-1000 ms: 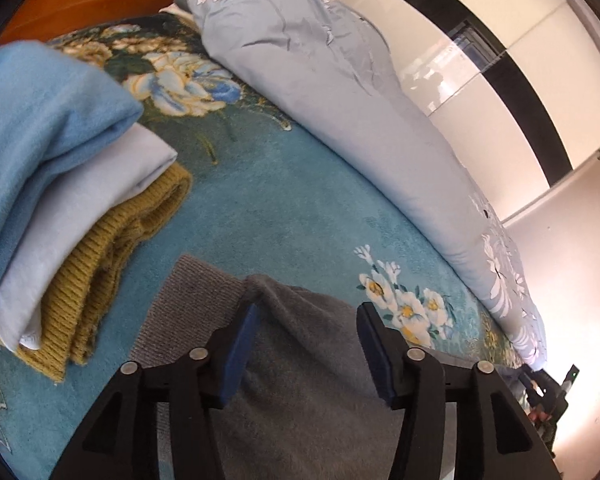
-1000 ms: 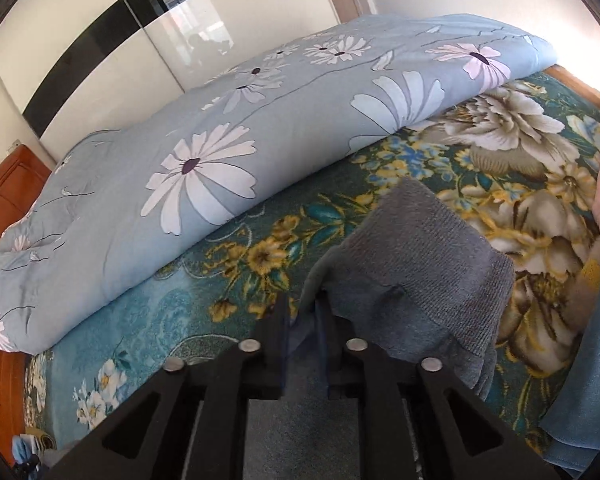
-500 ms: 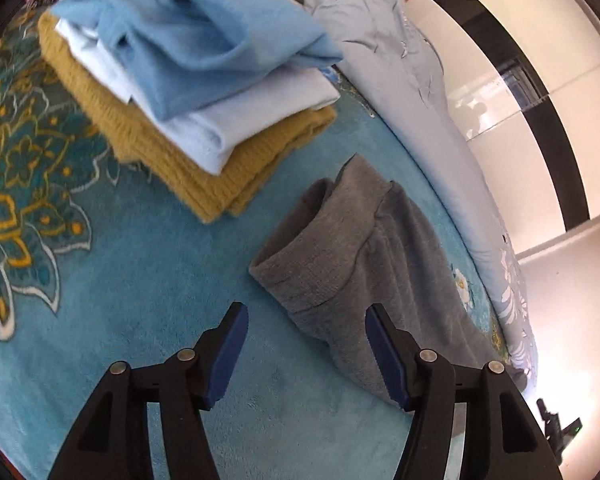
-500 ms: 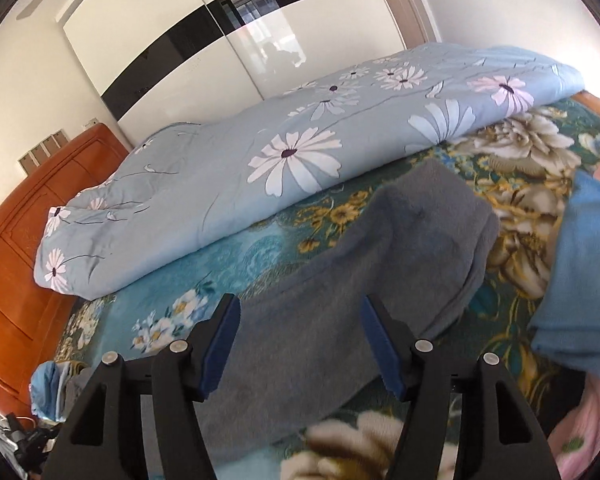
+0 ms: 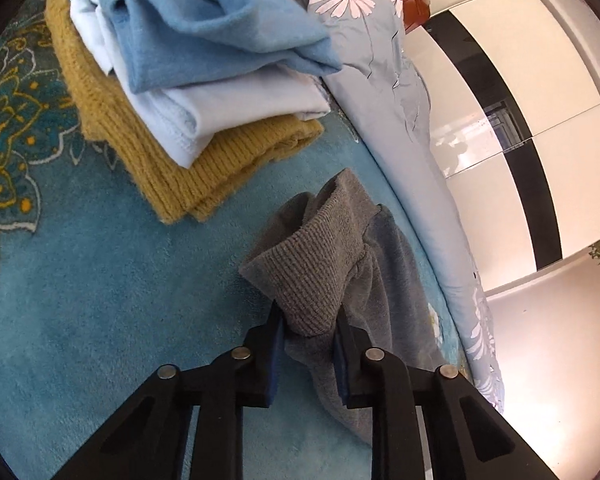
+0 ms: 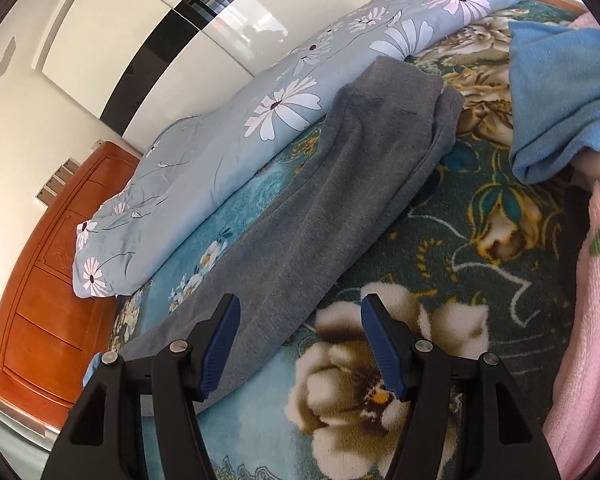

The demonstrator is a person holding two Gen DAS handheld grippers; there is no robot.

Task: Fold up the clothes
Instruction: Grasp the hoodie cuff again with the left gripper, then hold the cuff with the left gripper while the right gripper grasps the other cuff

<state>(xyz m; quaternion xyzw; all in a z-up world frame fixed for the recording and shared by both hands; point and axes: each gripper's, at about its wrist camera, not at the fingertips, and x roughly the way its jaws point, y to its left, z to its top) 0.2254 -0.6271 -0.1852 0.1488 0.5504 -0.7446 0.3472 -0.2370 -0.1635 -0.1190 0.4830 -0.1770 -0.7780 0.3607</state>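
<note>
Lengthwise beside quilt (image 6: 228, 132), grey garment (image 6: 324, 216)

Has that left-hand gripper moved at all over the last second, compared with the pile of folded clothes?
Yes. The left gripper has drawn back from the pile of folded clothes to the grey garment's ribbed end, where its jaws are closing.

You see grey trousers (image 5: 384, 280) on a teal floral blanket (image 5: 100, 280), a mustard knit (image 5: 188, 168) under pale and mid-blue folds, and a light-blue daisy-print quilt (image 6: 228, 152).
</note>
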